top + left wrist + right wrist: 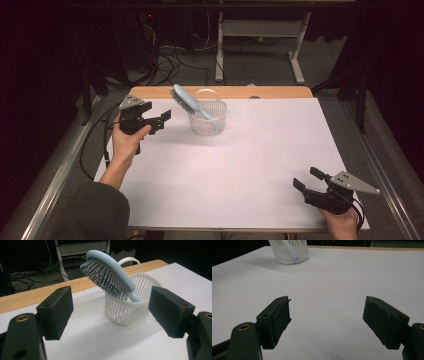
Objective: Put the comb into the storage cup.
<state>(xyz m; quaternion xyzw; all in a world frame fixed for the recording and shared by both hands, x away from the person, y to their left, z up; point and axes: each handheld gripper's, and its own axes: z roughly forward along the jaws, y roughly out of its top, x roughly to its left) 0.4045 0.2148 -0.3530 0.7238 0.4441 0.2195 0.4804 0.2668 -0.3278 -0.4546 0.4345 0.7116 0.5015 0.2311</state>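
Black pads (56, 312) of our left gripper (110, 315) stand nearest, spread wide with nothing between them. We hold them level and aimed at the white basket (127, 307), which stands just beyond on the white sheet (82, 340). Our light blue hairbrush (110, 277) sits handle-down in that basket, its bristled head leaning out over the rim toward us, so it stays propped without help. From above, the left gripper (159, 122) hangs just beside the basket (207, 120), apart from it, which we judge leaves room to reach in or draw away. Our right gripper (306, 179) rests near the front right corner of the sheet, well apart from the basket, its pads (278, 320) likewise wide and empty, probably parked out of the way.
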